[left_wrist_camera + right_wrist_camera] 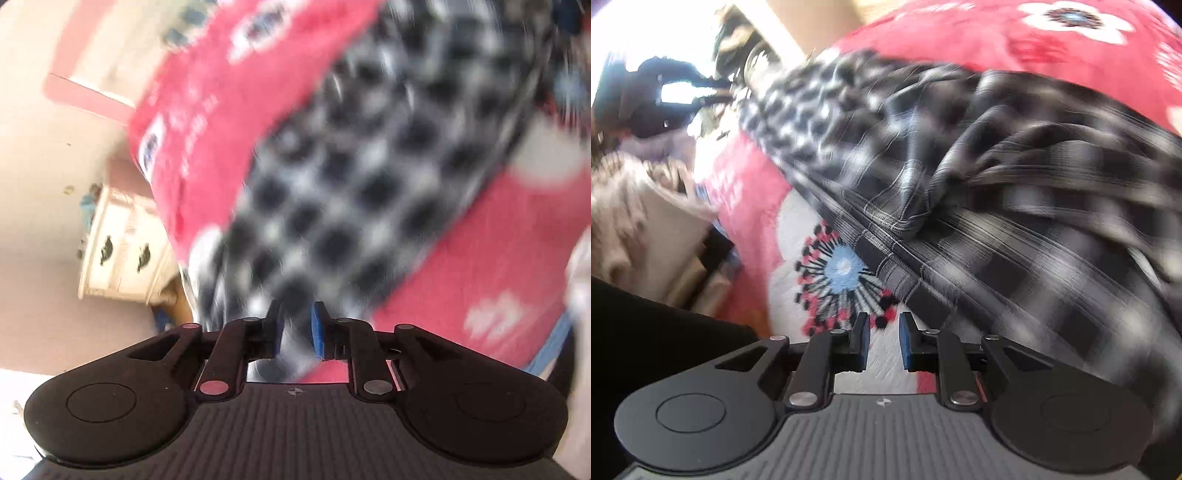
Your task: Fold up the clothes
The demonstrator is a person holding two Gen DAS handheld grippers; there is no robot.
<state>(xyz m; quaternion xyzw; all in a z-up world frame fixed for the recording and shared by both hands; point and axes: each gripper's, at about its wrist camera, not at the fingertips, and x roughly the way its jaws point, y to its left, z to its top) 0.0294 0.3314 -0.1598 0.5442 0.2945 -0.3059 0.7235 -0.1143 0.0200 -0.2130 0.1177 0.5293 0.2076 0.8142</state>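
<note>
Two grippers are working over one black-and-white checked garment [997, 177], which is lying rumpled across the red flowered bedspread [979, 40]. We are reading this as an early step: the cloth is still bunched, with a folded hem ridge running diagonally across its middle, so nothing looks squared up yet.

Our left gripper [297, 328] is sitting right at the near edge of the garment [351, 177]; checked fabric is showing in the narrow gap between the fingers, and we are judging that they are pinching it, though blur is softening everything. Our right gripper [883, 341] is hovering just beside the garment's lower edge, over the white flower print [842, 275] on the bedspread, its fingers slightly parted with nothing between them.

Next, we are thinking the right gripper needs to reach the nearest hem and take hold, so both can pull the cloth flat.

Beyond the garment's far side, bare bedspread is offering room to spread. On the garment's near-left side the bed is ending, with clutter [639, 206] past it and a pale cabinet [118, 243] near the bed corner.
</note>
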